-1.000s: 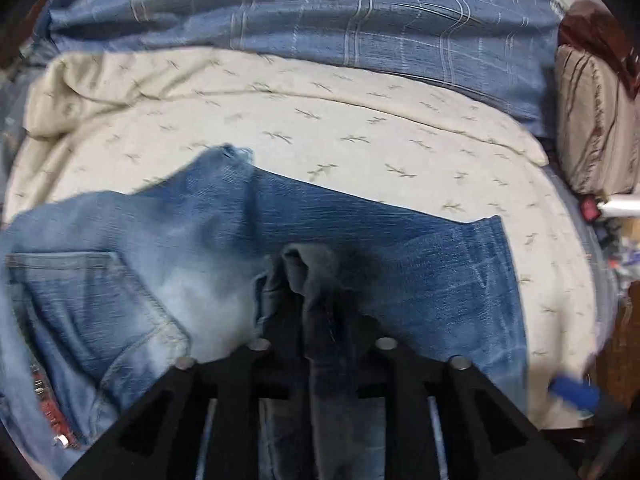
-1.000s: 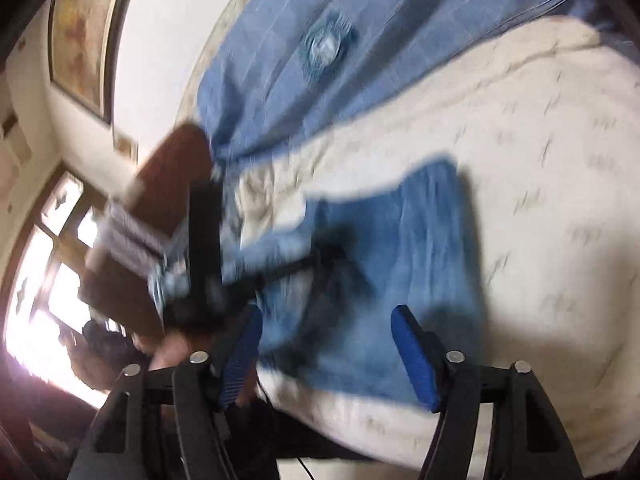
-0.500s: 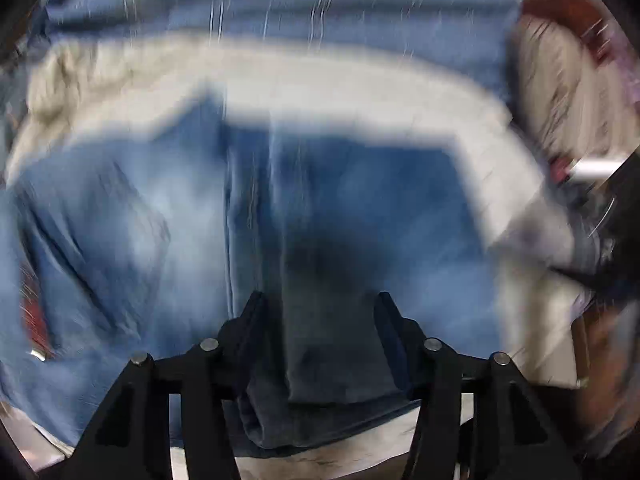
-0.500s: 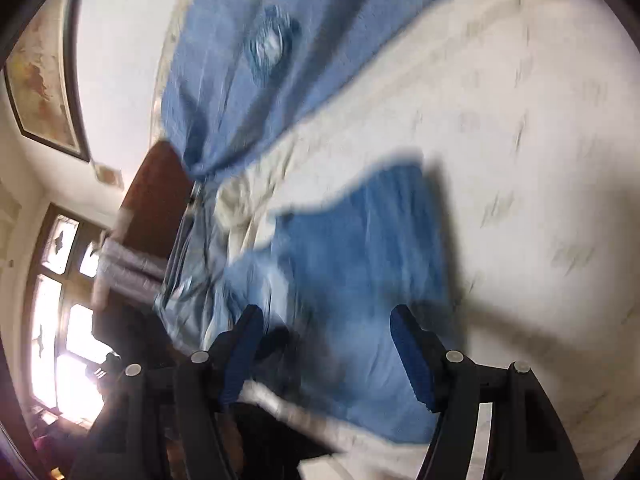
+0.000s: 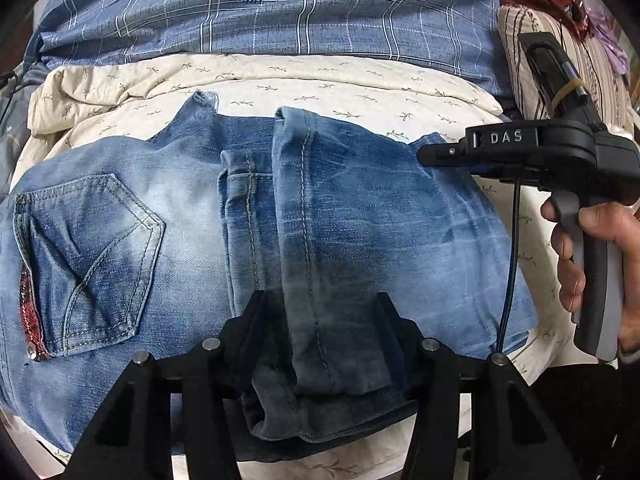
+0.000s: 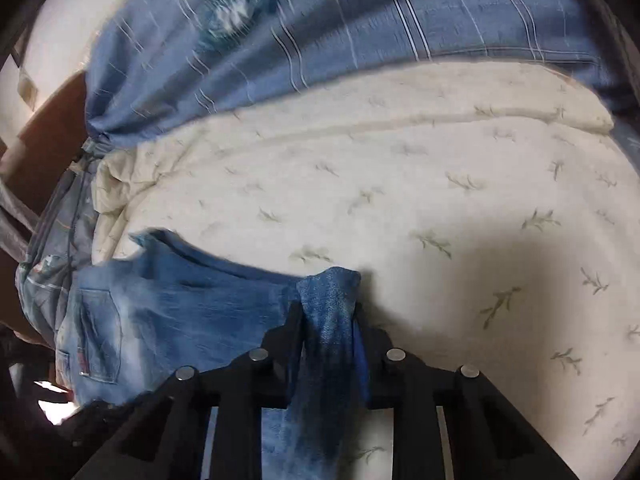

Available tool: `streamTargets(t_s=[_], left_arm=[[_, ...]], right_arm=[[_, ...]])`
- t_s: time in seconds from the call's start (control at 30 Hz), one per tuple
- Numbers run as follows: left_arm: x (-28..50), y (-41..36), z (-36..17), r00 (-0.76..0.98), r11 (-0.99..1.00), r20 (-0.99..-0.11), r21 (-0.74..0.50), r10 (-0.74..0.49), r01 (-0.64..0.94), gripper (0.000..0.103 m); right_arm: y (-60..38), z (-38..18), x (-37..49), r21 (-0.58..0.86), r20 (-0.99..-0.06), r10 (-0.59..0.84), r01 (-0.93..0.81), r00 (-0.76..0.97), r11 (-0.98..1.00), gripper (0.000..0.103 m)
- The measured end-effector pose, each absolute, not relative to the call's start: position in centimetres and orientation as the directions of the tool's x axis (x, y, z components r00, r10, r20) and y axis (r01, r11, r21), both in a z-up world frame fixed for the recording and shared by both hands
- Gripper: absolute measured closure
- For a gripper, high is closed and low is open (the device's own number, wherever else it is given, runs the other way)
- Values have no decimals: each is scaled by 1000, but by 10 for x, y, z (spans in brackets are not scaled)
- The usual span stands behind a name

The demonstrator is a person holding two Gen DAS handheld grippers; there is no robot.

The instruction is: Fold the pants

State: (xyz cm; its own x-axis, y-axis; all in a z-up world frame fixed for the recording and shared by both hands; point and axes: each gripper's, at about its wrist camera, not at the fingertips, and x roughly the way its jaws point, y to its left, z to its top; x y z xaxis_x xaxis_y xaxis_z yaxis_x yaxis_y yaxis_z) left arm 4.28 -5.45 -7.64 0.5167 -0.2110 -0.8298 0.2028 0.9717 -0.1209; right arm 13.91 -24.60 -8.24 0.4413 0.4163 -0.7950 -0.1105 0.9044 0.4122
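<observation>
Blue jeans (image 5: 360,208) lie folded on a cream quilt (image 5: 320,88), back pocket (image 5: 92,248) at the left. The leg hems rest flat on top of them, loose between the spread jaws of my left gripper (image 5: 322,304), which is open. In the left wrist view my right gripper (image 5: 436,156) reaches in at the jeans' right edge, held by a person's hand (image 5: 600,232). In its own view the right gripper (image 6: 328,312) is closing on a raised fold of the jeans (image 6: 180,312), and the pads pinch the cloth.
A blue plaid blanket (image 5: 280,20) with a round badge lies across the back of the bed. At the far right is a striped cushion (image 5: 520,60). To the right of the jeans the cream quilt (image 6: 440,200) is bare.
The left gripper's jaws have opened and let the leg hems drop onto the jeans. The right gripper has swung in to the jeans' right edge and closed on a fold.
</observation>
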Motion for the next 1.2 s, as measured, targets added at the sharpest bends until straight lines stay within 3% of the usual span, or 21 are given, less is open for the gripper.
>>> streamTargets(t_s=[0.03,0.07,0.1,0.13,0.27,0.37,0.43,0.53,0.63,0.8,0.87,0.93,1.1,1.2], left_arm=[[42,-55,-76,519,972,-830,-113,-205,204,48],[41,-56,-76,522,973,-829,-106,-200,205,48],[39,-57,-76,521,973,-830,-105,-200,206,47],[40,-57,-76,519,973,-830,-109,-203,206,45],[41,-58,-75,517,971,-829,-119,-213,209,40],[41,-54,-71,516,967,-822,-152,-239,205,39],[42,-44,-67,508,961,-817,-211,-275,181,39],[29,-20,-47,548,951,-778,-270,-307,148,39],[7,16,-23,618,944,-723,-312,-309,107,35],[-27,84,-15,692,899,-676,-430,-254,-89,30],[-34,102,-21,687,884,-684,-449,-246,-130,30],[-41,114,-27,683,871,-693,-461,-232,-171,30],[-58,139,-36,694,834,-691,-494,-204,-247,30],[-68,157,-44,708,800,-680,-525,-191,-289,30]], right_arm=[[-250,-81,138,439,-780,435,-103,449,893,74],[-254,-78,135,456,-772,449,-100,450,884,61],[-258,-74,132,457,-775,444,-87,450,885,35],[-264,-68,125,454,-775,431,-68,462,888,30],[-287,-40,79,578,-674,517,-59,528,814,30],[-284,-43,47,742,-549,686,-99,477,663,30],[-275,-71,35,804,-533,753,-47,386,593,30],[-267,-107,33,752,-625,696,34,354,658,33],[-262,-75,28,744,-594,680,-26,430,667,32],[-233,-35,24,695,-510,673,-204,536,690,26],[-219,-51,37,676,-561,668,-196,488,711,25],[-213,-85,47,635,-691,618,-94,376,767,24],[-207,-41,32,636,-561,641,-222,524,739,25],[-195,-36,25,592,-559,622,-261,549,763,25]])
